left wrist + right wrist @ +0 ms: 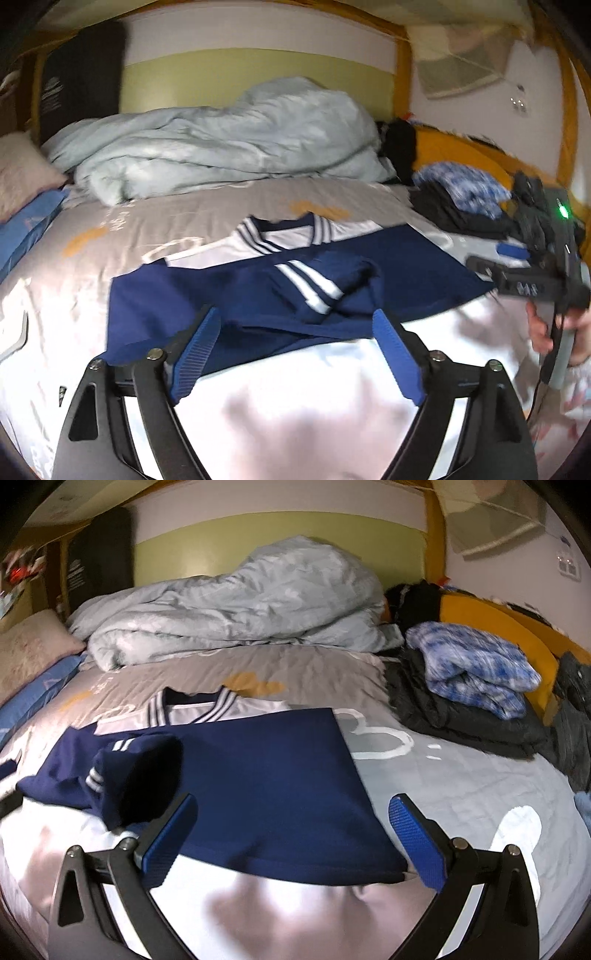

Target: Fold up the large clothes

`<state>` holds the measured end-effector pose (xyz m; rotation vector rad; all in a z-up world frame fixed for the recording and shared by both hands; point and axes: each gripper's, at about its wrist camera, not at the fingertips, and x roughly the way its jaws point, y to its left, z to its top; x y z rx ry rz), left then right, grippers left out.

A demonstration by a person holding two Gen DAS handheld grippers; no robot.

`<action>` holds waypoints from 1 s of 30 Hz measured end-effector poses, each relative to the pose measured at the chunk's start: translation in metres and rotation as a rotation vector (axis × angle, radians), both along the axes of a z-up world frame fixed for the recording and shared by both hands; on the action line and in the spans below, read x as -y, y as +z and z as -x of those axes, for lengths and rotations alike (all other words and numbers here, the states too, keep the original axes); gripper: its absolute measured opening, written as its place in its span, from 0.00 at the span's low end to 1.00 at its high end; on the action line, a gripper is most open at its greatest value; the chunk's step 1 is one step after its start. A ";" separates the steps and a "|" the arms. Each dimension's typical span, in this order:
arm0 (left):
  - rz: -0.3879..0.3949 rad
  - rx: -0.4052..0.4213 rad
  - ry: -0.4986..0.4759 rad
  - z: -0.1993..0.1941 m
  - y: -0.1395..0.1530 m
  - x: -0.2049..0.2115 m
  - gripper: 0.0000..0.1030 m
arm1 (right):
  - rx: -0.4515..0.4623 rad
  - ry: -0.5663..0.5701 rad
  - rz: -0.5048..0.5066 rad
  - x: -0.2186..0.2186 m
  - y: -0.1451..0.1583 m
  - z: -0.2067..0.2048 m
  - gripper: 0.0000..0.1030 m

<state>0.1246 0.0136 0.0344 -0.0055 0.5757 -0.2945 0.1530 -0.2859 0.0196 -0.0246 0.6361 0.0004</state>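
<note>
A navy and white jacket (pixel 258 291) with white stripes lies flat on the bed, its sleeves folded in over the navy part; its white lower part (pixel 288 391) is nearest me. It also shows in the right wrist view (pixel 266 775). My left gripper (pixel 295 354) is open and empty, just above the jacket's middle. My right gripper (pixel 295 838) is open and empty over the jacket's right side, near the navy edge. The right gripper's body (pixel 546 269) and the hand holding it show at the right of the left wrist view.
A pale blue duvet (pixel 221 140) is heaped at the back of the bed. A pile of dark and blue-white clothes (pixel 476 686) lies at the right. A pink pillow (pixel 22 170) sits at the left. The grey printed sheet (pixel 461 794) lies bare right of the jacket.
</note>
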 end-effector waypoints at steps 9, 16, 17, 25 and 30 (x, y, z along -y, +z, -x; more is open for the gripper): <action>-0.032 0.084 0.111 -0.003 0.001 -0.034 0.96 | 0.079 0.140 0.095 -0.062 0.012 0.016 1.00; 0.018 0.056 0.135 -0.004 -0.004 -0.051 0.97 | 0.048 0.264 0.126 -0.123 0.014 0.004 0.92; 0.026 0.062 0.143 -0.003 -0.001 -0.053 0.97 | 0.043 0.277 0.119 -0.129 0.014 0.002 0.91; 0.111 0.063 0.188 -0.001 0.007 -0.077 0.97 | -0.054 0.377 0.061 -0.187 0.011 -0.041 0.60; 0.117 0.058 0.202 -0.003 0.006 -0.082 0.97 | -0.226 0.406 0.144 -0.219 -0.030 -0.075 0.57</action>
